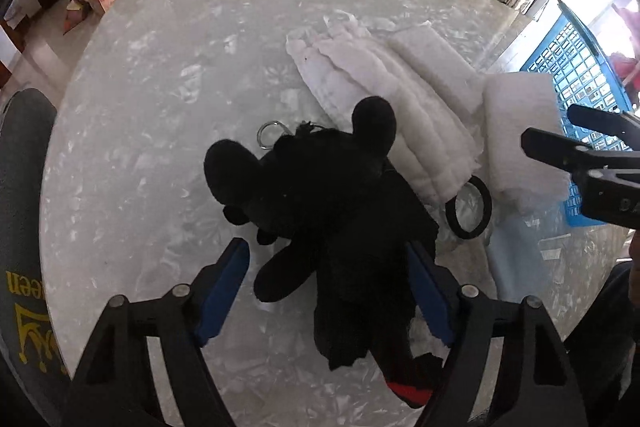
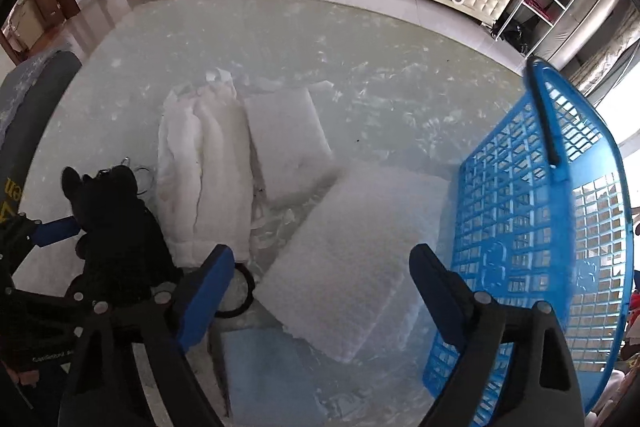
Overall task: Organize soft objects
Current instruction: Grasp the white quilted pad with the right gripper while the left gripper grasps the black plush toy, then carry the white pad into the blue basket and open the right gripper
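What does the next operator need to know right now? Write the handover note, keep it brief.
Left gripper: open, straddling the black plush toy and the dark cloth under it on the table; nothing gripped yet.
Right gripper: open, empty, poised over the white foam pad.
Blue basket: at the table's right edge, the pad beside it; I see nothing inside it.
Also on the table: white quilted cloth, a second flat white pad, a black ring.
Done: nothing sorted that I can see.
Left: probably every soft item, starting with the plush toy and the foam pad.
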